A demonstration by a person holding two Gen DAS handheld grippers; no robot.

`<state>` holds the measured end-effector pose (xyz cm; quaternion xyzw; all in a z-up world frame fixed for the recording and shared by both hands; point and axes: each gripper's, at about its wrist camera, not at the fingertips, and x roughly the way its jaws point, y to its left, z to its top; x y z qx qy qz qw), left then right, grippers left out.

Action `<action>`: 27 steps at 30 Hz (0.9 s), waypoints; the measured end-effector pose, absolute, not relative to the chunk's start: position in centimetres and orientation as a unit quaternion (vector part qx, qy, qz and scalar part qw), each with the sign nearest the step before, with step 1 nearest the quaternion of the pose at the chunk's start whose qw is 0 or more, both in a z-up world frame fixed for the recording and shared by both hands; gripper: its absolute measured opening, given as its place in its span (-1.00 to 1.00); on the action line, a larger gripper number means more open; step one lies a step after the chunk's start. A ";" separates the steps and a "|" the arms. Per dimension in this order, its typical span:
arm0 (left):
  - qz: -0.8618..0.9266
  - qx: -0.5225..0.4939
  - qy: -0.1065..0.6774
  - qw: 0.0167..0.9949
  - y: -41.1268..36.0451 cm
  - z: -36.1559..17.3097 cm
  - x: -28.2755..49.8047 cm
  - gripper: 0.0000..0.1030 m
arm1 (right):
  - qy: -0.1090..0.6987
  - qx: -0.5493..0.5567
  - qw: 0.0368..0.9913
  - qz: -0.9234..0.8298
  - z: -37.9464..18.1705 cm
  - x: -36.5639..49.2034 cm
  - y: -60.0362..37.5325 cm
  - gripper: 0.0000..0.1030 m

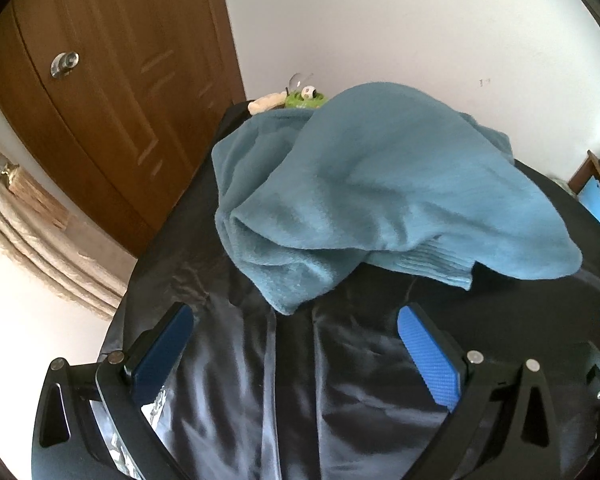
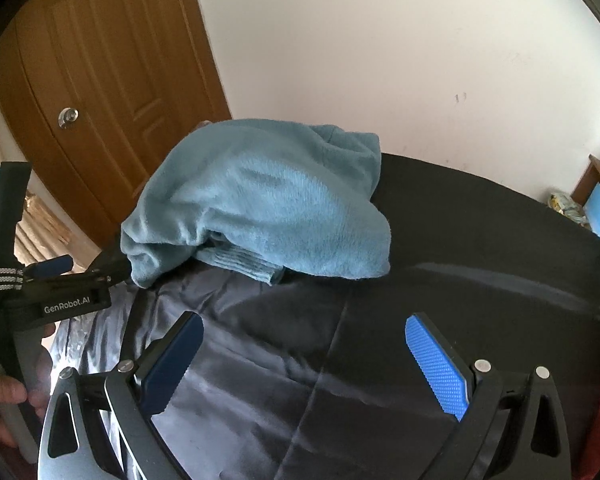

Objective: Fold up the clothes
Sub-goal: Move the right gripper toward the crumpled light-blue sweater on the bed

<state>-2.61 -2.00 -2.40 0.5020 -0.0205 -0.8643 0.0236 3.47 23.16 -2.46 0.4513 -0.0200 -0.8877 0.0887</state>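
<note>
Left wrist view: left gripper (image 1: 296, 344) spread wide, empty, before the crumpled blue sweater (image 1: 380, 188); right gripper (image 2: 304, 354) likewise.

White lettering "GenRobot.AI" stands on the black body of the left hand-held gripper (image 2: 80, 270).

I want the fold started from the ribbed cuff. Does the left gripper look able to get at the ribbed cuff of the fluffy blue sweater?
Probably yes. The left gripper is open, and only bare dark satin cloth lies between it and the ribbed cuff ahead, which shows under the fluffy blue sweater.
</note>
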 end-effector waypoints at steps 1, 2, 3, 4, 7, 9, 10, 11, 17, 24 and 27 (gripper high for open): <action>-0.864 0.503 -0.021 0.023 -2.1 -2.4 -2.7 0.99 | -0.019 0.452 0.088 -0.887 -2.5 3.4 23.1 1.00; -0.864 0.503 -0.022 0.024 -2.1 -2.5 -2.7 0.99 | -0.017 0.453 0.089 -0.887 -2.6 3.3 23.0 1.00; -0.863 0.504 -0.023 0.024 -2.1 -2.7 -2.7 0.99 | -0.016 0.454 0.089 -0.886 -2.8 3.2 23.0 1.00; -0.862 0.506 -0.023 0.024 -2.3 -2.8 -2.9 0.99 | -0.015 0.455 0.091 -0.886 -2.8 3.1 23.0 1.00; -0.857 0.514 -0.020 0.024 -3.0 -3.2 -3.5 0.99 | -0.010 0.458 0.093 -0.884 -2.9 2.6 23.0 1.00; -0.855 0.518 -0.010 0.024 -3.5 -3.5 -3.9 0.99 | -0.010 0.459 0.094 -0.884 -3.0 2.3 23.1 1.00; -0.853 0.521 -0.005 0.023 -3.8 -3.6 -4.0 0.99 | -0.013 0.458 0.094 -0.884 -3.0 2.1 23.3 1.00; -0.852 0.523 0.001 0.024 -4.2 -3.7 -4.2 0.99 | -0.015 0.458 0.093 -0.884 -3.0 1.8 23.6 1.00; -0.846 0.532 0.012 0.036 -5.5 -4.4 -4.5 0.99 | -0.049 0.458 0.085 -0.884 -2.4 -0.7 25.9 1.00; -0.840 0.541 0.016 0.035 -6.8 -5.2 -4.1 0.99 | -0.100 0.446 0.079 -0.886 -1.3 -6.5 28.0 1.00; -0.839 0.542 0.020 0.035 -7.5 -5.3 -4.3 0.99 | -0.106 0.449 0.074 -0.884 -1.8 -9.2 28.2 1.00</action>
